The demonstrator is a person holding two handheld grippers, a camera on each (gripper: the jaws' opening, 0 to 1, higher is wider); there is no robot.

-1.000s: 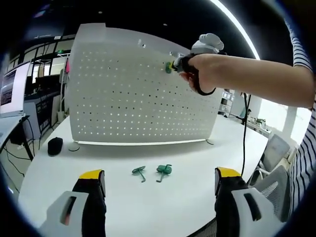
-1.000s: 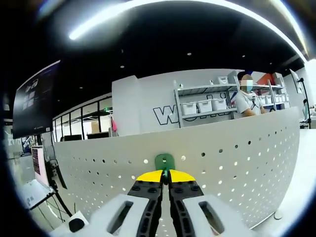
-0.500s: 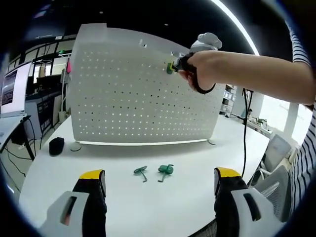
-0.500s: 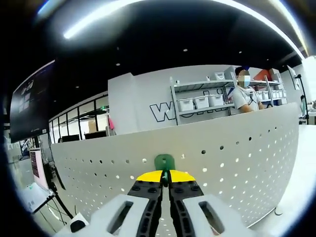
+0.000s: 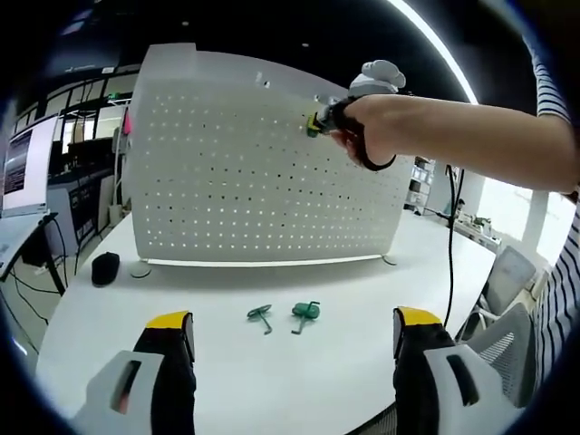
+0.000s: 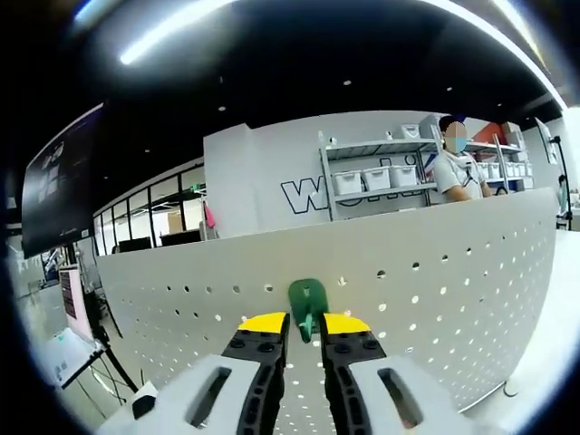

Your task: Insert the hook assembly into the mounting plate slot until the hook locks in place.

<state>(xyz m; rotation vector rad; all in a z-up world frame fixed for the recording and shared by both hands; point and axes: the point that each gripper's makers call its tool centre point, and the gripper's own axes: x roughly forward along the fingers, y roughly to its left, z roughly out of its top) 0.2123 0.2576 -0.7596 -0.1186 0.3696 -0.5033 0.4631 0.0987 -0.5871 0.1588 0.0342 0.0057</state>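
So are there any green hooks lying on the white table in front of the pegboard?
Yes, the left gripper view shows two green hooks lying side by side on the white table in front of the pegboard.

Dark ceiling [image 6: 299, 63], light strip [image 5: 435, 45]; white wall, shelving [image 6: 372, 186], white table [image 5: 272, 362].

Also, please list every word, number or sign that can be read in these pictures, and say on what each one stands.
"WO": large dark letters on the back wall in the right gripper view; the shelf rack hides the rest.
Monitor at left: its content is too blurred to read.
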